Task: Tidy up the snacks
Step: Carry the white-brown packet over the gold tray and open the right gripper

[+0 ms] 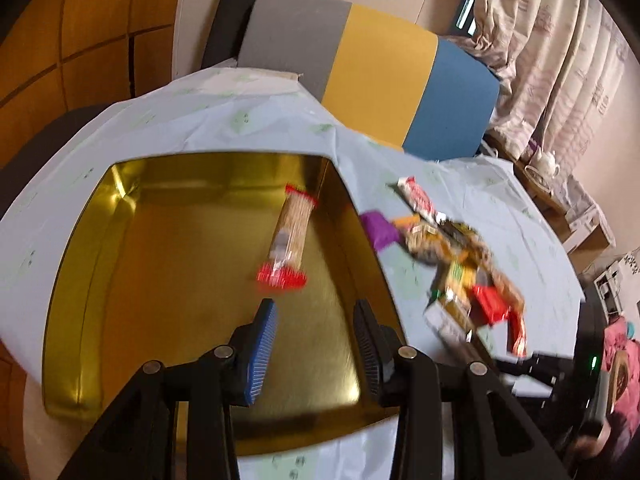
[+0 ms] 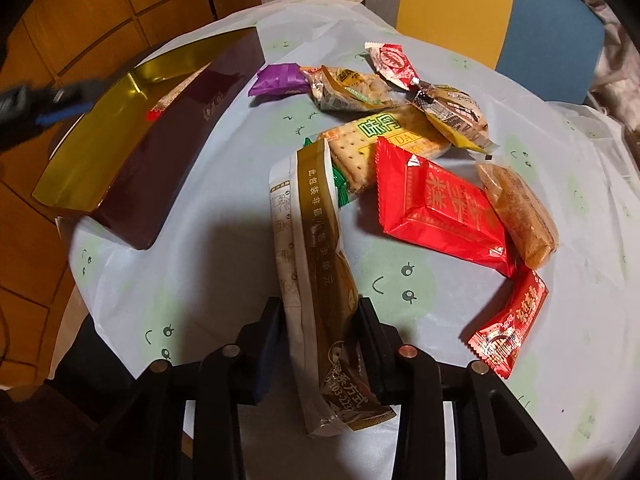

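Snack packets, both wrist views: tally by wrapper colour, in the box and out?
Red or red-and-white: 4, three on the cloth, one with red ends in the gold box
Purple: 1
Clear or yellow-green cracker packs: 3
Clear, brown bar: 1
Gold-and-white stick: 1
Total: 10

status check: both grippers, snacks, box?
Left gripper open, empty, over gold box; one snack inside. Right gripper straddling gold-white packet, grip unclear. Pile still outside.
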A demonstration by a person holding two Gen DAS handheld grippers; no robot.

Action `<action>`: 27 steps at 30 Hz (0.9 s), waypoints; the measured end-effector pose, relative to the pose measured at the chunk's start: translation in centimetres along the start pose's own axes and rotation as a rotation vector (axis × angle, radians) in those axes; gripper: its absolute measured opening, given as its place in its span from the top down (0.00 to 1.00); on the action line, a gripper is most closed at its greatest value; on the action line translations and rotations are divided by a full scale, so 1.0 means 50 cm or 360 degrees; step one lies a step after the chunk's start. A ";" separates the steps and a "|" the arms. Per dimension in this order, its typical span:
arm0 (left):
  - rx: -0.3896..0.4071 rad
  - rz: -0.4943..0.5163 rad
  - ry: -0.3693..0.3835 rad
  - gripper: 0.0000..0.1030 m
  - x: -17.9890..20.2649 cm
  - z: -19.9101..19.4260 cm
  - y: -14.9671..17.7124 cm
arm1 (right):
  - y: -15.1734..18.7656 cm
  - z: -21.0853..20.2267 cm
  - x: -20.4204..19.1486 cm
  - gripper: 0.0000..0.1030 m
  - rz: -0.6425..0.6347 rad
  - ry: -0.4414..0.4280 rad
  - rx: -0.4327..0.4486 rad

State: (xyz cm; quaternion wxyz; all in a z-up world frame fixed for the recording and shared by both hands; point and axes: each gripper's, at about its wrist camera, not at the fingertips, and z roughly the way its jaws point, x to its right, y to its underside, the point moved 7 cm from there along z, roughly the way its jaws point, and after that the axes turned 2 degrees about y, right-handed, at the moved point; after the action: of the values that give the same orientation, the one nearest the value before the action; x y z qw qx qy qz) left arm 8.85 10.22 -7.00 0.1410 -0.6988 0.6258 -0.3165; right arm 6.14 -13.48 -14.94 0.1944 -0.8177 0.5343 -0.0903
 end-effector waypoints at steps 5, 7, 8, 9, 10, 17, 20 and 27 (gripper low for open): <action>0.0004 0.0017 -0.0081 0.61 -0.010 -0.026 0.039 | 0.009 -0.017 0.024 0.67 0.0152 -0.0088 0.0018; 0.0008 0.0015 -0.0118 0.61 -0.018 -0.034 0.050 | 0.012 -0.027 0.031 0.68 0.0268 -0.0200 0.0024; 0.0012 0.0010 -0.0135 0.61 -0.022 -0.037 0.053 | 0.012 -0.027 0.031 0.69 0.0317 -0.0252 0.0025; 0.0014 0.0001 -0.0150 0.61 -0.027 -0.039 0.055 | 0.011 -0.027 0.028 0.69 0.0365 -0.0300 0.0026; 0.0013 -0.0010 -0.0161 0.61 -0.033 -0.040 0.057 | 0.013 -0.029 0.027 0.69 0.0423 -0.0364 0.0029; 0.0006 -0.0065 -0.0194 0.61 -0.057 -0.040 0.062 | 0.004 -0.062 0.006 0.69 0.0601 -0.0569 0.0090; 0.0002 -0.0079 -0.0195 0.61 -0.064 -0.039 0.066 | -0.020 -0.078 -0.012 0.69 0.0601 -0.0594 0.0116; 0.0020 -0.0112 -0.0198 0.61 -0.079 -0.047 0.064 | -0.100 -0.114 -0.068 0.69 0.0573 -0.0609 0.0181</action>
State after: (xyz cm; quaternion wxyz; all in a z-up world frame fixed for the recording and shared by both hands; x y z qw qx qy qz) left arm 4.83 13.95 -8.19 0.1728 -0.7379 0.5888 -0.2811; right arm 6.90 -9.87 -7.49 0.3503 -0.6995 0.6187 0.0721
